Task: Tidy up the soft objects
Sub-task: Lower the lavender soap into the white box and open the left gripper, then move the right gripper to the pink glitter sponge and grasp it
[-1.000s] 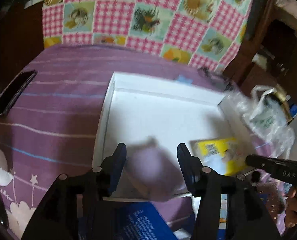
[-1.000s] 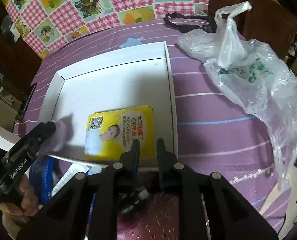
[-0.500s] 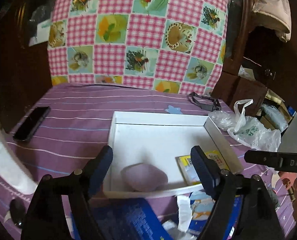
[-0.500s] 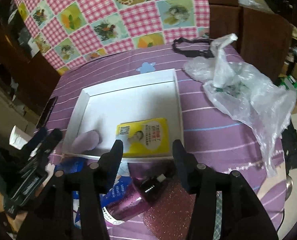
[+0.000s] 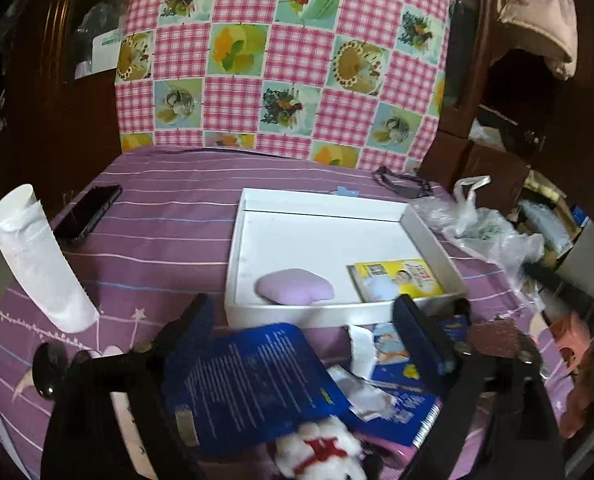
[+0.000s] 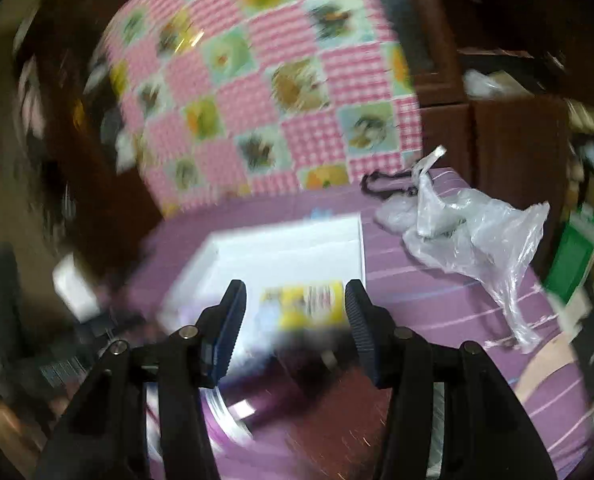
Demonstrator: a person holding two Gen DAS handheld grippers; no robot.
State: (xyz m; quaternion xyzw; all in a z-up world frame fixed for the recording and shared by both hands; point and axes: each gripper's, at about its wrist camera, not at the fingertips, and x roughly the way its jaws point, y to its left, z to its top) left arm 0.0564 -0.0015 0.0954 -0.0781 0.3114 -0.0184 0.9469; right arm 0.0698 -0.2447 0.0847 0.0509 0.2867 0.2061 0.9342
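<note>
A white tray (image 5: 321, 236) lies on the purple striped cloth. In it rest a lilac soft pad (image 5: 295, 286) at the front left and a yellow packet (image 5: 397, 280) at the front right. My left gripper (image 5: 303, 324) hovers just short of the tray's near rim, its jaws opening wide with nothing between the pads. Beneath it lie blue packets (image 5: 253, 376) and a white plush toy with red trim (image 5: 317, 448). The right wrist view is blurred. My right gripper (image 6: 295, 320) stands open and empty in front of the tray (image 6: 281, 256) and yellow packet (image 6: 309, 304).
A white paper roll (image 5: 37, 260) and a black phone (image 5: 89, 212) sit left of the tray. A crumpled plastic bag (image 6: 469, 232) and black glasses (image 6: 385, 186) lie to its right. A green box (image 6: 573, 256) stands off the right edge. A checked cloth (image 5: 281, 60) hangs behind.
The left gripper let go of the lilac pad in the tray, widened and drew back and up. The right gripper opened, pulled back from the yellow packet and tilted upward.
</note>
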